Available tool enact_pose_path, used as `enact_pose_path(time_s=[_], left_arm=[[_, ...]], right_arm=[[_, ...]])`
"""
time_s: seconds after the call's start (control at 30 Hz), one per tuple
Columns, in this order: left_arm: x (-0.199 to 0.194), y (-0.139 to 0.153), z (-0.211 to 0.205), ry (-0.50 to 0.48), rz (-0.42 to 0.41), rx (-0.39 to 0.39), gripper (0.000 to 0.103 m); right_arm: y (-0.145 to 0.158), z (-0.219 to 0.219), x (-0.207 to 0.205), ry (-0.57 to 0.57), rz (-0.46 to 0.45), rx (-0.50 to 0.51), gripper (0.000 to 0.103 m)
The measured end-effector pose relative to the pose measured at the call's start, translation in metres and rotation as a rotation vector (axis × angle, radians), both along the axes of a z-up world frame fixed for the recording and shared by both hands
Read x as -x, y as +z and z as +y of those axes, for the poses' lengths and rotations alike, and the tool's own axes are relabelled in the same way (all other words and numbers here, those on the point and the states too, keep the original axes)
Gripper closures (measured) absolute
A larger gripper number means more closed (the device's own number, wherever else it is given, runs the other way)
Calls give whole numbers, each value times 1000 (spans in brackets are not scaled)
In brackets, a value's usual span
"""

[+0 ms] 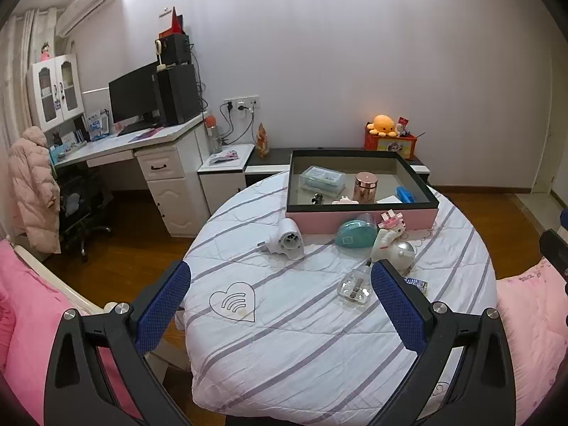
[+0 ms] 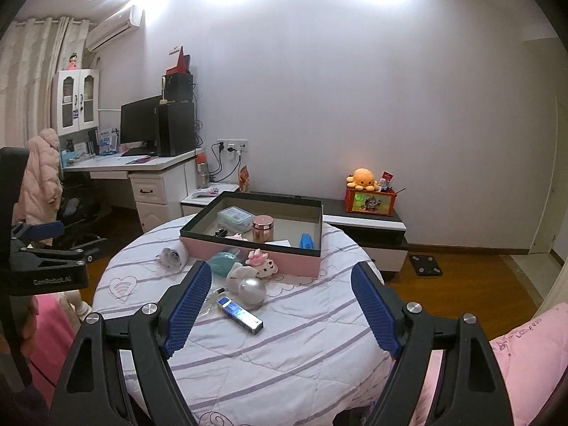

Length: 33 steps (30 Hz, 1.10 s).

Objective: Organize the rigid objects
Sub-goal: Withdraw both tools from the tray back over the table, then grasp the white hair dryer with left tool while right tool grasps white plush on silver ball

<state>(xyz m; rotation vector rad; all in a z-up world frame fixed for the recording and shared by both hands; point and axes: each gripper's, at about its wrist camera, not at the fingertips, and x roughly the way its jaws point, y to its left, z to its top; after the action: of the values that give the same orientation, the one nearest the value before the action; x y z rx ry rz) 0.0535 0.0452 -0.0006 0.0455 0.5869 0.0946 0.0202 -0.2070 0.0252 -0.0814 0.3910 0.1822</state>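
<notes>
Loose objects: a white plug-like device (image 1: pixel 287 239), a teal case (image 1: pixel 356 235), a white rabbit figure (image 1: pixel 392 248), a clear bottle (image 1: pixel 355 285) and a blue tube (image 2: pixel 240 314) are seen on the striped cloth (image 1: pixel 284 337), ahead of the fingers.
Hidden: the bottle and the teal case are partly covered by the right gripper's left finger (image 2: pixel 188 314); small items in the tray cannot be identified.
Tray (image 1: pixel 362 209): set beyond the loose objects, holding a copper jar (image 1: pixel 365 186).
Left gripper (image 1: pixel 280 280): spread wide, nothing held or touched.
Right gripper (image 2: pixel 280 284): spread wide, empty.
Pose: both are angled downward toward the table.
</notes>
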Motion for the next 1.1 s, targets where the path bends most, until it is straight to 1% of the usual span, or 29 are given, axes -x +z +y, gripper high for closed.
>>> enact_pose_path(time_s=[0.23,0.37,0.43,0.57,0.73,0.9,1.1], left_arm=[[-7,-3,-6,-23,19,-14,0],[-23,-7,-3,-11,46,-15,0],[-35,-11,0,-3,67,-12,0],[-66,-22,8,-10,125,10,0],[-106,-41,16,-3,201,15,0],[-142,-60,25,9,273,29,0],[-180,-83,30,21,355,39,0]], right_arm=[[-3,-1,-8,9,29,-5,20],[-7,-1,-19,16,59,-13,19],[-10,-1,-31,8,80,-15,17],[-20,3,-56,-1,135,-13,17],[-36,11,-89,-5,214,9,17],[-53,26,-125,9,289,43,17],[-84,45,-168,57,402,82,17]])
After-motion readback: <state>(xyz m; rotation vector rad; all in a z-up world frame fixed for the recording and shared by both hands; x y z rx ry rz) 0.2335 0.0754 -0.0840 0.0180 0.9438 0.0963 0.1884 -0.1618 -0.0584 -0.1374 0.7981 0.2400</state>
